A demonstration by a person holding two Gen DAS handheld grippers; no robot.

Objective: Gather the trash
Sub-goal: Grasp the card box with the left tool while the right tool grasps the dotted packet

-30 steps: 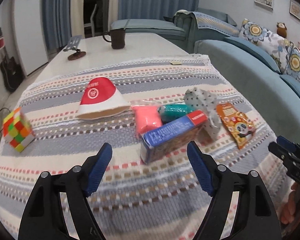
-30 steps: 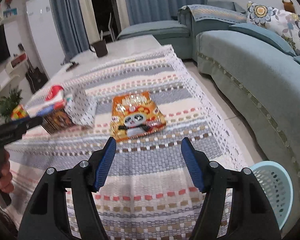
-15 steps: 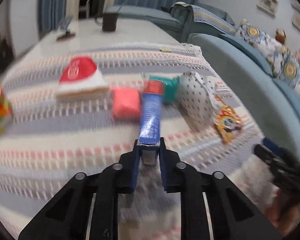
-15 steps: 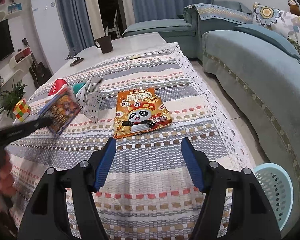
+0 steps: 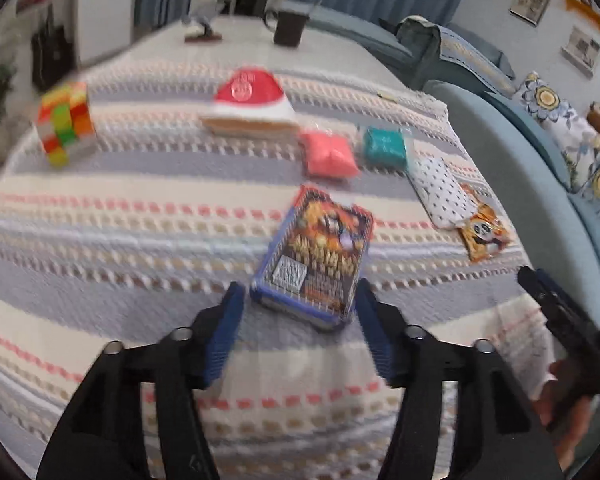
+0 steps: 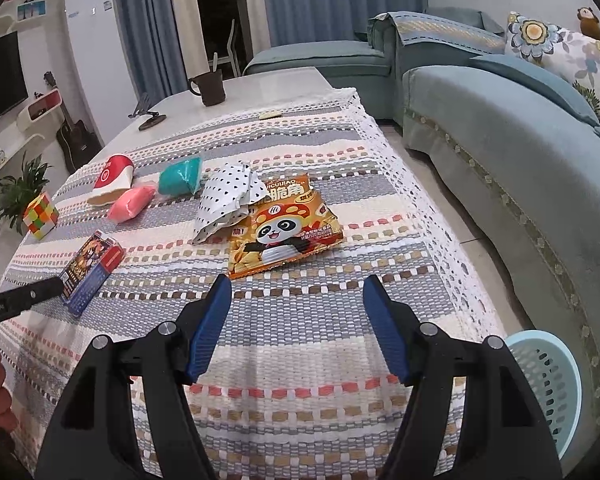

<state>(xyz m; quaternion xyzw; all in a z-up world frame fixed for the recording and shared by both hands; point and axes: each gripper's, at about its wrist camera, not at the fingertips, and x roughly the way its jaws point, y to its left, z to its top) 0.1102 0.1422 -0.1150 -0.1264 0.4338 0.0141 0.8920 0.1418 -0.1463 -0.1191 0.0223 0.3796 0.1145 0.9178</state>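
Blue snack box (image 5: 314, 262) lies flat on striped tablecloth (image 5: 140, 240), between the spread-apart fingers of left gripper (image 5: 298, 320); jaws released, right pad looks to touch box edge, blur hides detail. Right gripper (image 6: 296, 316) jaws wide apart, nothing held, pointing at panda snack bag (image 6: 282, 230), w/ polka-dot wrapper (image 6: 228, 196) overlapping its top-left. Light-blue basket (image 6: 548, 384) on floor at table's right corner.

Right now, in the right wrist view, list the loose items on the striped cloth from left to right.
Rubik's cube → blue box → red-and-white cup → pink packet → teal packet → dotted white wrapper → panda snack bag.
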